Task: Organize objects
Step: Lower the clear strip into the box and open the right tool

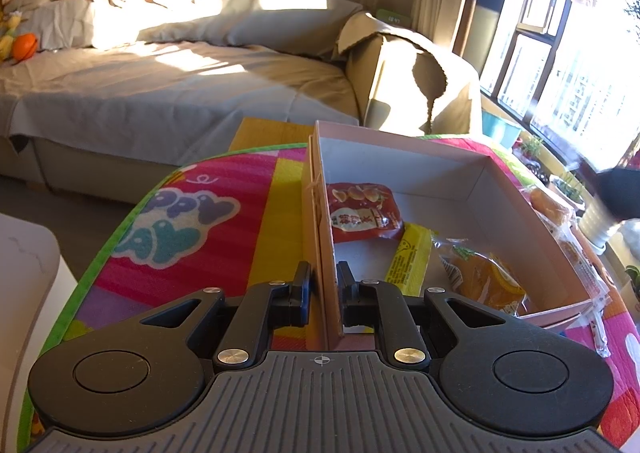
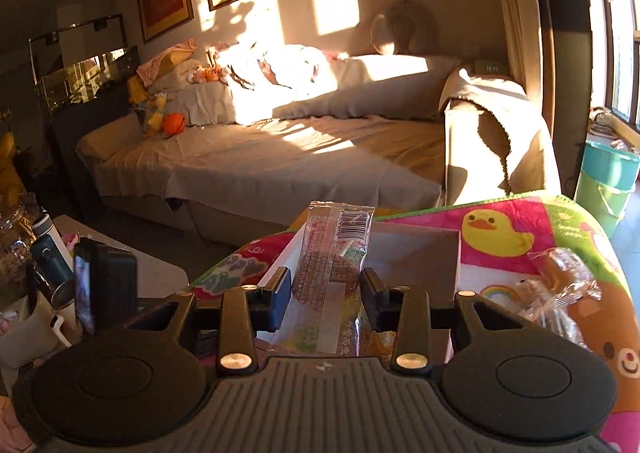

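Note:
An open pink cardboard box (image 1: 460, 169) lies on a bright patterned play mat (image 1: 224, 213). My left gripper (image 1: 323, 285) is shut on the box's left wall (image 1: 320, 237). Inside the box lie a red snack packet (image 1: 362, 215), a yellow packet (image 1: 408, 261) and an orange packet (image 1: 486, 279). In the right wrist view my right gripper (image 2: 326, 293) is shut on a clear snack packet (image 2: 334, 265) with a barcode at its top, held upright above the box (image 2: 420, 253). More clear-wrapped snacks (image 2: 560, 285) lie on the mat to the right of the box.
A covered sofa (image 2: 280, 157) stands behind the mat. A low table with a mug (image 2: 32, 329), bottles and a black phone-like device (image 2: 102, 285) is at the left in the right wrist view. A teal bin (image 2: 604, 181) and windows are at the right.

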